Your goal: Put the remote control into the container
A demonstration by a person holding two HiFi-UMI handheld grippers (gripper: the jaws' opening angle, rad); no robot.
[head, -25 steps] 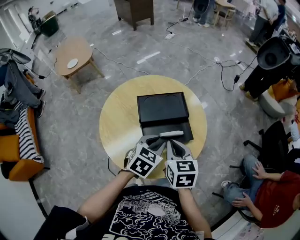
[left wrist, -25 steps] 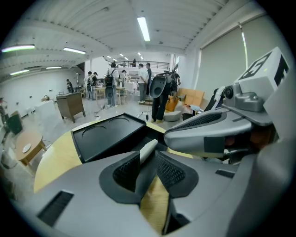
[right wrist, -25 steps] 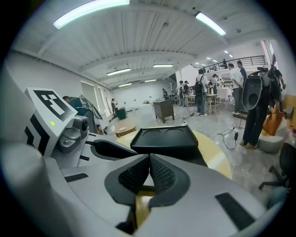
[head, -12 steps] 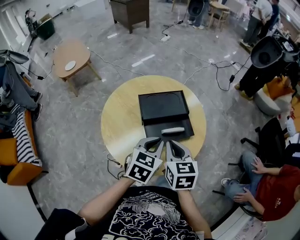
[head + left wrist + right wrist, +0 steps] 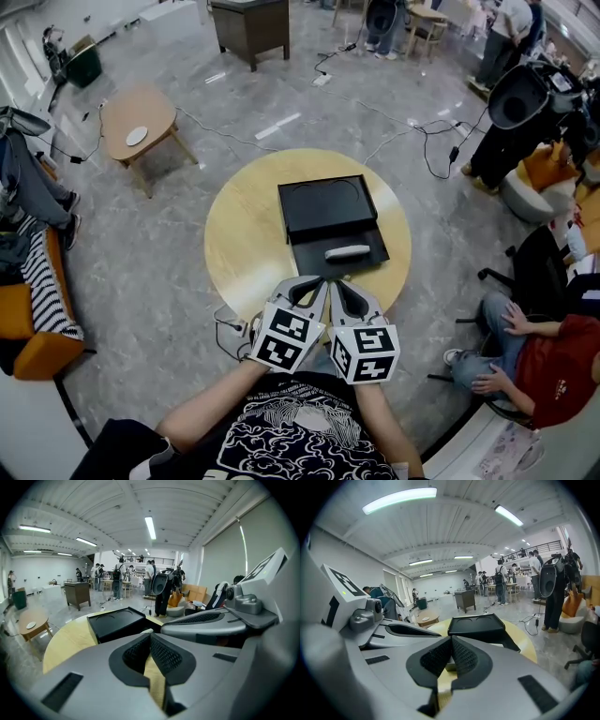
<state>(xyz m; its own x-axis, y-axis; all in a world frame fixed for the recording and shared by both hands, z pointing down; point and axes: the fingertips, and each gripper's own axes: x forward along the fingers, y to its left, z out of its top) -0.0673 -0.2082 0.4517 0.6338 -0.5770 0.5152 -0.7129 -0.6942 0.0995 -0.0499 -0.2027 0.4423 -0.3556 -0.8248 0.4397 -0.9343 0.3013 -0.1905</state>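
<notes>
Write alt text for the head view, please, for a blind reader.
A remote control lies on a black panel beside a black container on a round wooden table. The left gripper and right gripper, jaws shut, hover side by side at its near edge.

The round pale wooden table [image 5: 239,234] has a smooth top with a faint sheen and light grain. The shallow black rectangular container [image 5: 323,202] looks like matt plastic, and so does the slim pale grey remote control [image 5: 348,252]. The left gripper [image 5: 150,633] and right gripper [image 5: 451,638] have smooth, matt grey plastic shells. Their black pads [image 5: 164,656] are finely dimpled. The grey stone-look floor [image 5: 169,253] is polished and glossy.
</notes>
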